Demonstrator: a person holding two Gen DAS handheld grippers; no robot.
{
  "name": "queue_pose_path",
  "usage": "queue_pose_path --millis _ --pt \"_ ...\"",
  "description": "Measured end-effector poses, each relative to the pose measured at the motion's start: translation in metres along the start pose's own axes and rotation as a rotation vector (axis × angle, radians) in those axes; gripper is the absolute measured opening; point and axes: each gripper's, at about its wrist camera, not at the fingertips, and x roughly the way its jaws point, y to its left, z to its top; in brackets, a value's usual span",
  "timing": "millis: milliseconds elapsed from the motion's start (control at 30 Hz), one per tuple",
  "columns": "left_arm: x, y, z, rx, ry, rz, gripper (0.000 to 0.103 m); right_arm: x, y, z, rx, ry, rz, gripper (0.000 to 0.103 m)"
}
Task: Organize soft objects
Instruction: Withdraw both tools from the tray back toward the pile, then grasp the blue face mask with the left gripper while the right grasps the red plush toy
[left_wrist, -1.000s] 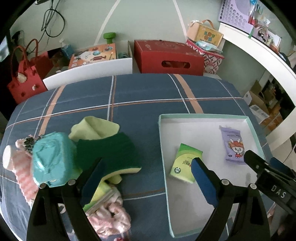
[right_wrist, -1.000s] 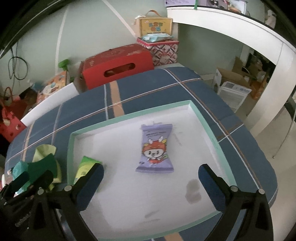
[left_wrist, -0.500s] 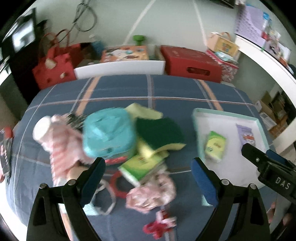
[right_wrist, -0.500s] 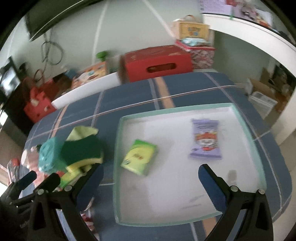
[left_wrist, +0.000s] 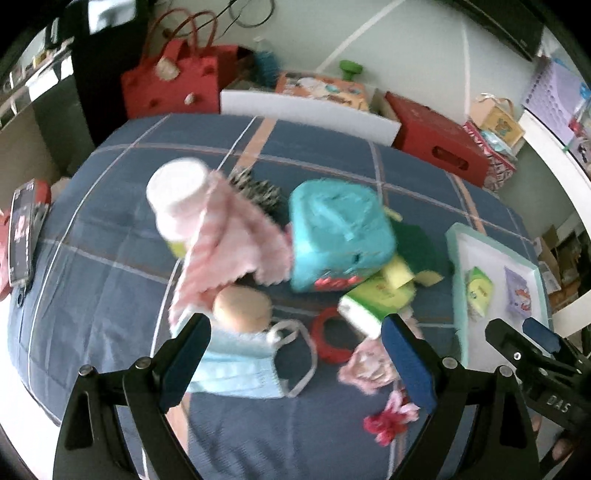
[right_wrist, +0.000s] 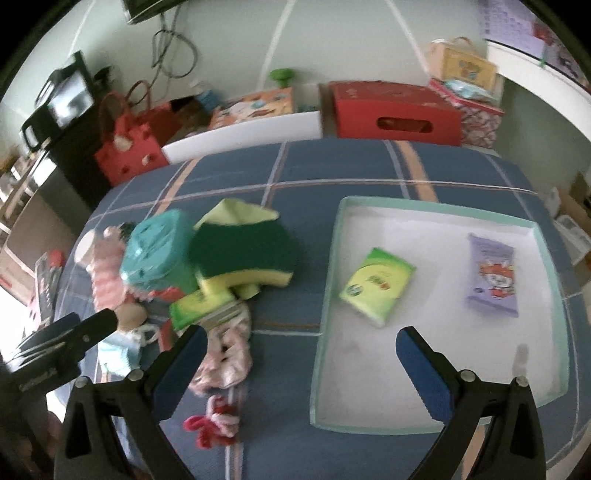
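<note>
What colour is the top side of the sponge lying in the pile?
Dark green on top, yellow underneath; the sponge shows best in the right wrist view.

Between and just ahead of the left gripper's fingers (left_wrist: 186, 354) lies a crowded heap: a blue face mask (left_wrist: 236, 369), a red ring (left_wrist: 327, 338) and a pink scrunchie (left_wrist: 365, 369), with a teal pouch (left_wrist: 340, 240) and a green sponge (right_wrist: 243, 247) farther ahead. Bare tabletop (left_wrist: 110, 229) opens left of that heap. Ahead of the right gripper's fingers (right_wrist: 424, 373), the white tray (right_wrist: 328, 295) has free floor, broken by a green pack (right_wrist: 376, 284) and a purple packet (right_wrist: 491, 273).
</note>
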Motion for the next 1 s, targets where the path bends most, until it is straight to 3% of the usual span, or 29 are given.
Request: queue_pose_path --millis 300,567,1000 --pt "0.027 0.042 -0.02 -0.087 0.118 0.025 0.094 0.014 0.03 -0.021 -0.08 0.09 0.094 0.103" --pt "0.047 0.052 -0.025 -0.147 0.2 -0.023 0.094 0.031 0.05 -0.038 -0.152 0.179 0.131 0.103" --pt "0.069 0.074 -0.024 -0.198 0.235 -0.008 0.094 0.048 0.069 -0.057 -0.24 0.28 0.139 0.103"
